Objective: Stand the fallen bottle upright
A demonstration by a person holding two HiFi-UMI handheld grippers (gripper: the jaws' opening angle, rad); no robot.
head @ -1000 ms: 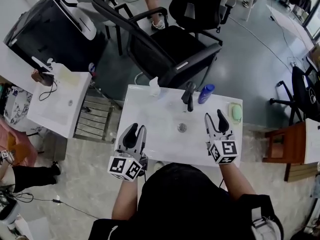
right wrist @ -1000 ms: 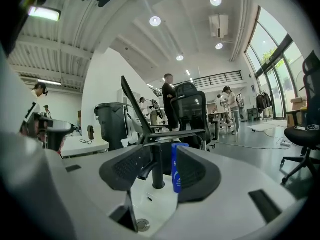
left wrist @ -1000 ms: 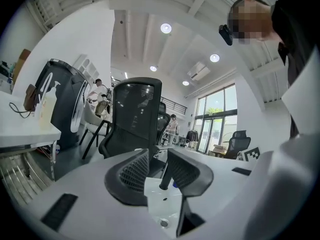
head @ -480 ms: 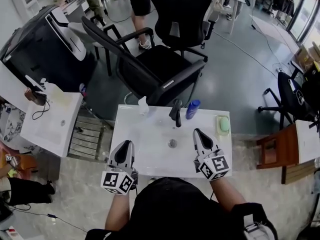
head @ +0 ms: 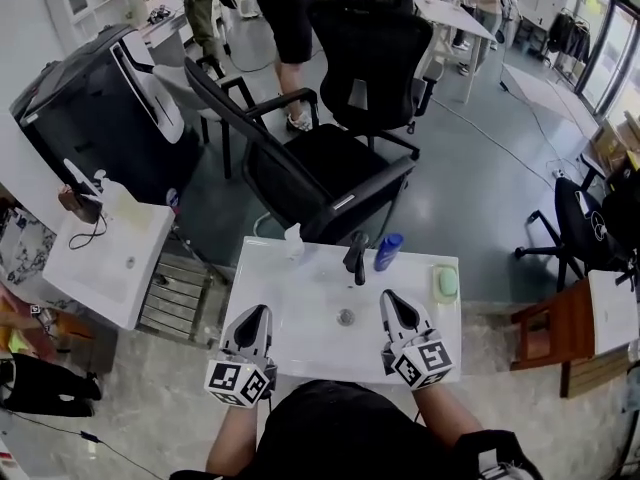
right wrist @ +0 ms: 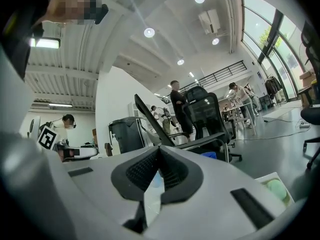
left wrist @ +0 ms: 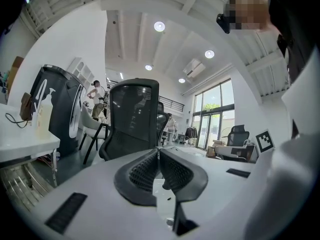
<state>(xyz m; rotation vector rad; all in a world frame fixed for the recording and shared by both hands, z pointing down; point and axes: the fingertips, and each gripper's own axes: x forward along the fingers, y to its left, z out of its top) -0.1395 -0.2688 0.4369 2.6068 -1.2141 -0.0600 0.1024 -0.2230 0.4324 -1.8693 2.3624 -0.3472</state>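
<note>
**Claw state.** The left claw (left wrist: 158, 151) is clenched: its two ribbed pads meet at the tips with nothing between them. The right claw (right wrist: 160, 148) is likewise clenched and empty. In the head view both are held level over the near edge of the white surface (head: 300, 298), the left claw (head: 256, 314) at the near left and the right claw (head: 392, 298) at the near right. Neither touches any object.

**Task object.** The blue bottle (head: 388, 251) is at the far edge of the surface, just beside the dark faucet (head: 355, 255) on its right side, and well apart from both claws. From the steep overhead angle it reads as standing on its base with the cap uppermost, though a slight lean cannot be ruled out. In the right gripper view only a sliver of the blue bottle (right wrist: 210, 155) shows above the claw body, so that view does not confirm its attitude.

**Other items.** A clear pump dispenser (head: 293, 241) stands to the left of the faucet. A green soap bar (head: 446, 283) lies in its dish at the right end. The drain (head: 346, 317) sits between the claws.

**Progress assessment.** No bottle is visibly lying on its side. Judged from this layout, the uprighting step appears complete and both claws are clear of the work. If the blue bottle is in fact leaning or unstable, a re-grasp and correction would be left to do.
</note>
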